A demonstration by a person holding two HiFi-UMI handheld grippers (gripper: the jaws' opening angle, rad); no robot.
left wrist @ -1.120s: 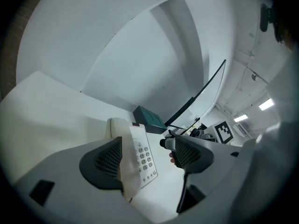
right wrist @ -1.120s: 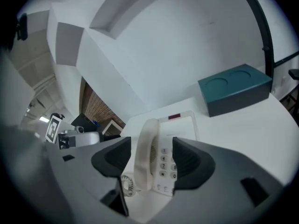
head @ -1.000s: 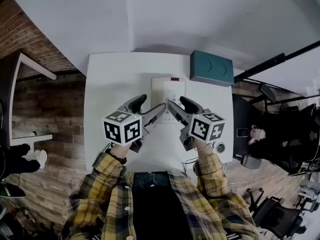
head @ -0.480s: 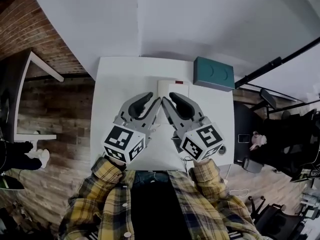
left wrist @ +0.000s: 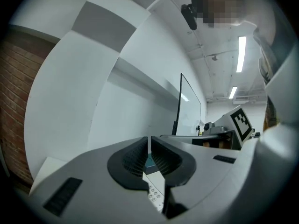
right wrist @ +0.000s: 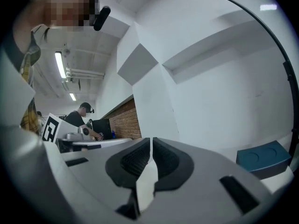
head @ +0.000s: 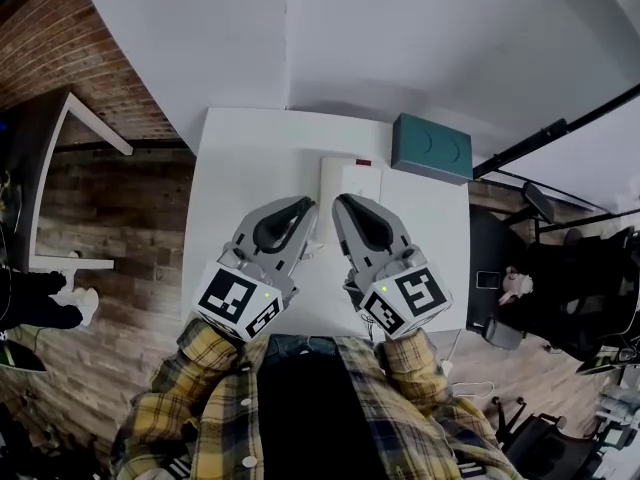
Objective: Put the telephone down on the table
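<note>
Now, the flat white telephone [head: 350, 180] lies on the white rectangular table [head: 240, 158], towards its far edge and about midway across. Neither tool touches it. A teal rectangular box [head: 432, 148] sits on the table's far right corner, near the telephone but apart from it.

The left gripper [head: 307, 211] and the right gripper [head: 341, 208] are held side by side in the air above the near half of the table. Their tips lean towards each other and nearly meet in the head view.

In the left gripper view, the left gripper [left wrist: 148, 146] has just been closing its jaws. The ribbed pads now stand together with nothing between them. Through the slit below them show the telephone's keypad [left wrist: 153, 190] and a sliver of the teal box [left wrist: 149, 163].

In the right gripper view, the right gripper [right wrist: 151, 146] has likewise just been closing, and its pads meet on nothing. The teal box [right wrist: 264, 157] shows low at the right.

The sleeves of a yellow plaid shirt [head: 215, 368] show at the near edge of the head view, and a brick wall [head: 70, 68] stands at the left.
</note>
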